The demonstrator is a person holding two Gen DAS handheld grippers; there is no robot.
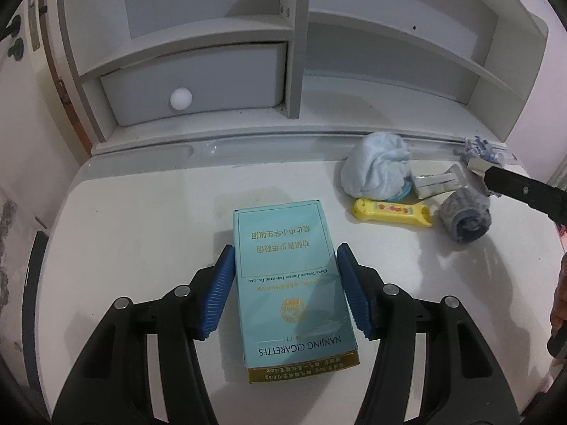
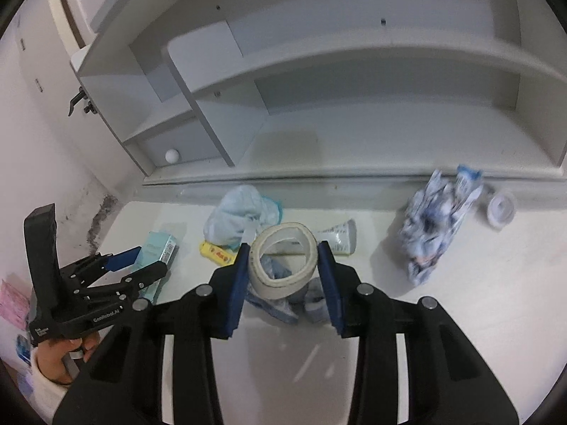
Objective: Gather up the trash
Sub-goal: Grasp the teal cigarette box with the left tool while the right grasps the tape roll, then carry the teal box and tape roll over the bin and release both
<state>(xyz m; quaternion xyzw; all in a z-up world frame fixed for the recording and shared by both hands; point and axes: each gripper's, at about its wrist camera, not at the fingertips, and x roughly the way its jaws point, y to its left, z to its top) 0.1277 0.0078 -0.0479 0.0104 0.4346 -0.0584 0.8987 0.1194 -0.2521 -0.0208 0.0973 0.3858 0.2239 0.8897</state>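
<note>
My left tool (image 1: 285, 290) has its blue pads on both long sides of the teal cigarette pack (image 1: 288, 276), clenched on it; pack lies flat on the white desk (image 1: 141, 219), brand end toward me. My right tool (image 2: 283, 283) grips a roll of white tape (image 2: 283, 260) between its pads, roll squashed a bit oval, w/ blue-white crumpled stuff under it. Behind the pack, right side: light blue cloth wad (image 1: 375, 166), yellow plastic item (image 1: 391, 211) just in front of it, grey rolled sock (image 1: 466, 217) beside that. Right cam also shows a crumpled blue-white wrapper (image 2: 436, 226) near the shelf unit (image 2: 319, 71), well apart from the tape, and a squeezed tube (image 2: 338, 235) just behind the roll.
</note>
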